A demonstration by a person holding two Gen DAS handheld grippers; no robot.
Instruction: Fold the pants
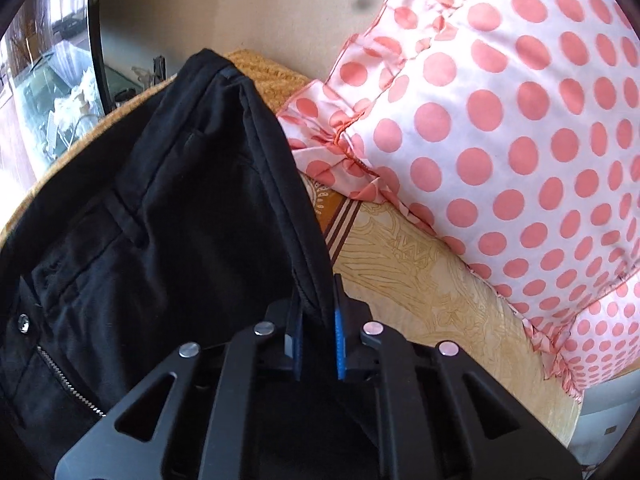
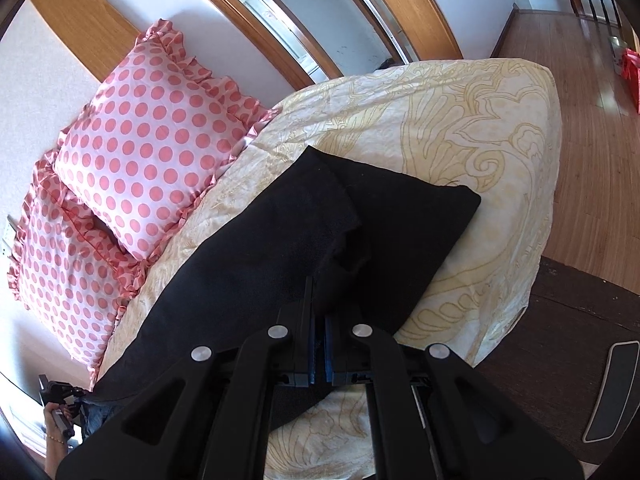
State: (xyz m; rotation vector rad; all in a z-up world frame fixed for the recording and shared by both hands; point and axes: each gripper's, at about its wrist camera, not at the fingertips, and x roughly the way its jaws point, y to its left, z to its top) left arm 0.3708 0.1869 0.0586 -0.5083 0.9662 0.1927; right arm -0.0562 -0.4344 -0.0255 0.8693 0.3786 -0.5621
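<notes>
pants: black pants lie across a yellow-patterned bedspread; the leg ends look laid over one another toward the far side, with an uneven edge showing.
waist end: the left wrist view shows the waistband, a metal button and a zip; this end is raised off the bed in a ridge.
left gripper: left gripper is pinched on the side seam of the pants near the waist; cloth sits between the blue pads.
right gripper: right gripper has its jaws drawn together over the leg part; a thin bit of black cloth seems caught between the pads, though the gap is too dark to be sure.
progress: judged early to middle. The legs appear stacked lengthwise; the fold of waist toward hems is not yet made, and the cloth is not yet smoothed.
left to do: bring the waist end over the legs, square the edges, let go.
only in left view: button, zip, belt loops, waistband, and a woven mat behind the pants.
only in right view: the full length of the legs, the wood floor, a person's hand at lower left.
both views: polka-dot pillows beside the pants, not touching the held part.
</notes>
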